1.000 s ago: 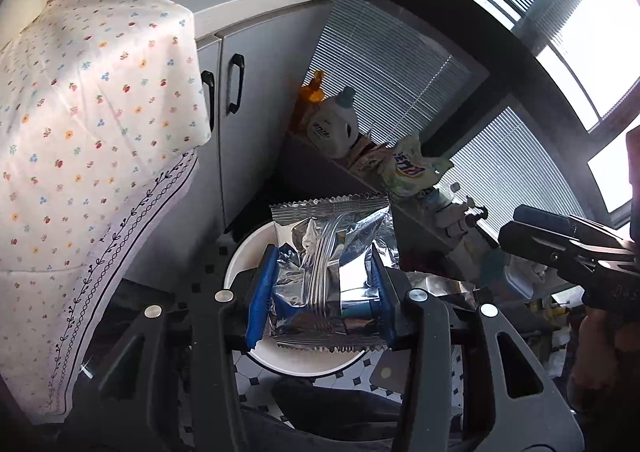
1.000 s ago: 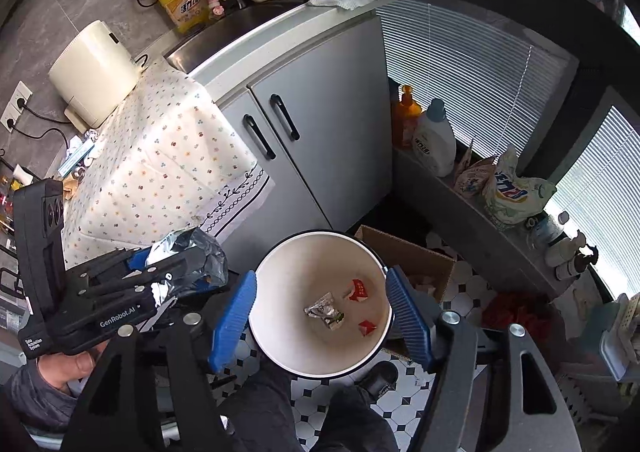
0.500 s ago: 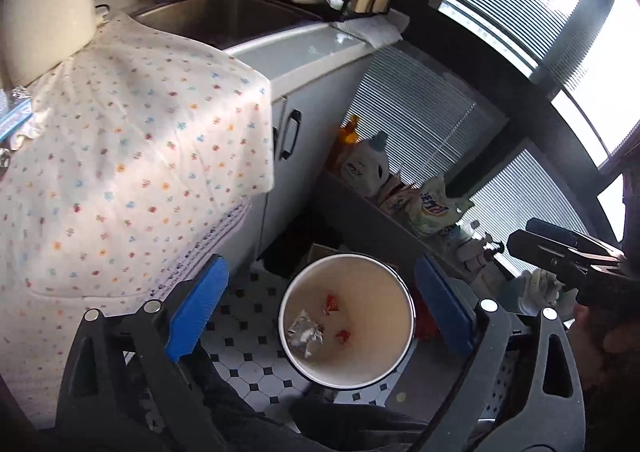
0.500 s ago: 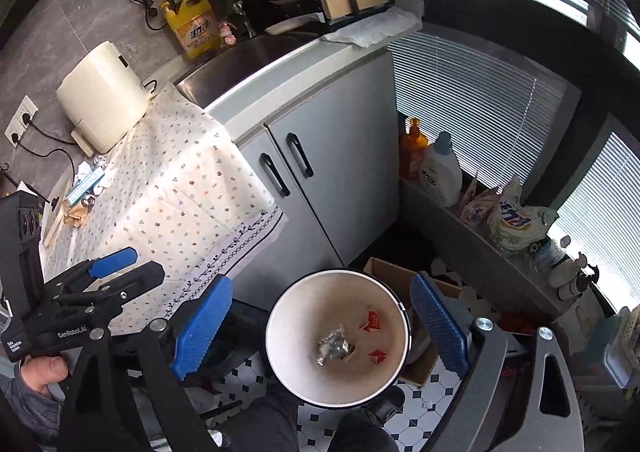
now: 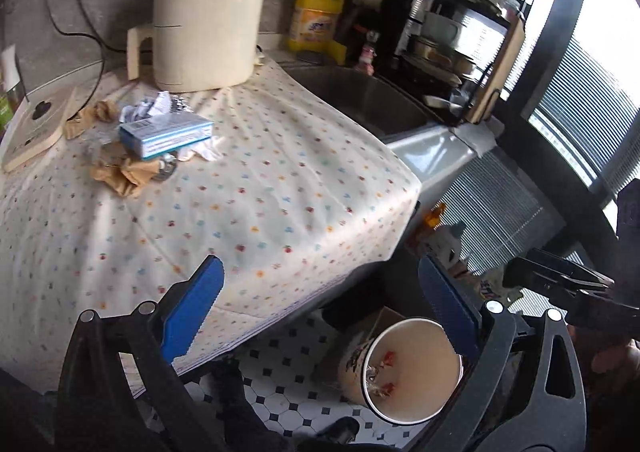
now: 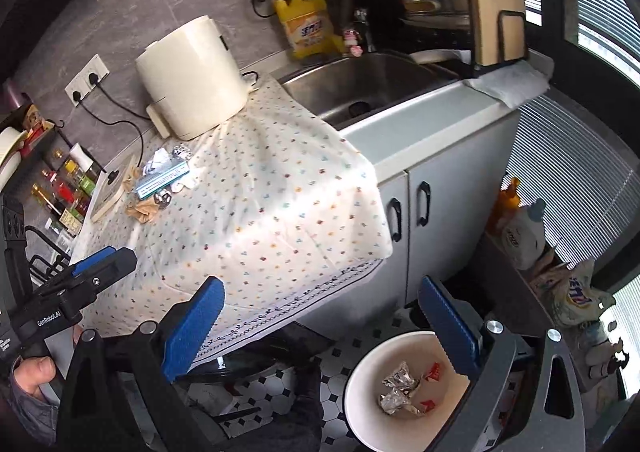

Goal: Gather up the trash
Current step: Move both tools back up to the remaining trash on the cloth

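- Both grippers are wide open with nothing between the blue pads. The left gripper and the right gripper have both just been opening up.
- Right below them on the tiled floor sits the white bin. Inside it are two crumpled foil wrappers and a few small red scraps.
- Further out, the counter is covered by a dotted tablecloth. The rest of the trash lies at its far left end: a blue box resting on crumpled brown paper and some white wads.
- Behind that pile stands a cream appliance, plugged into the wall.
- Farthest back: the steel sink, with a yellow detergent jug behind it.
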A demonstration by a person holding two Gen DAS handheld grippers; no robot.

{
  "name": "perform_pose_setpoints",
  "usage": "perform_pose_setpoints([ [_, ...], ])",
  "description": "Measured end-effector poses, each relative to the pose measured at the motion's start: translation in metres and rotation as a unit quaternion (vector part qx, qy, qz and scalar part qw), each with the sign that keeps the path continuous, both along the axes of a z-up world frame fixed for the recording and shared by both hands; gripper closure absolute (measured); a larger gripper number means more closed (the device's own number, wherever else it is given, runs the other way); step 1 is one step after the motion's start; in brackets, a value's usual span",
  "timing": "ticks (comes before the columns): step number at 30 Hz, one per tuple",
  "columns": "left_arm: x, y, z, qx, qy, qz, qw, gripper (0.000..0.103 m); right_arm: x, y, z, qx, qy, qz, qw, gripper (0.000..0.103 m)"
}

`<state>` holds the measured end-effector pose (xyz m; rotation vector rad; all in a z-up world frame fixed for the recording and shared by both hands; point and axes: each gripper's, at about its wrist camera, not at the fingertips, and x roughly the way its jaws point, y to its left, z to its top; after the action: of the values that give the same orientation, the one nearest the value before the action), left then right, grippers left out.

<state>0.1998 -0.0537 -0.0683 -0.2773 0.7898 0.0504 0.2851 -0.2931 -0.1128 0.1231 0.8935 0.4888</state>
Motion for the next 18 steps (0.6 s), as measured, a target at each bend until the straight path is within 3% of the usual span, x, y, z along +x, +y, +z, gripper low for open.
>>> perform_pose_setpoints([
  [12,-0.044,0.091,0.020,0.020,-0.024,0.133,0.9906,0.006,0.023,0.103,0.014,0.028,-0.019,0.090,0.995,0.008],
  [18,-0.059,0.128,0.021,0.020,-0.027,0.167,0.9854,0.006,0.027,0.149,0.025,0.033,-0.033,0.116,0.992,0.008],
])
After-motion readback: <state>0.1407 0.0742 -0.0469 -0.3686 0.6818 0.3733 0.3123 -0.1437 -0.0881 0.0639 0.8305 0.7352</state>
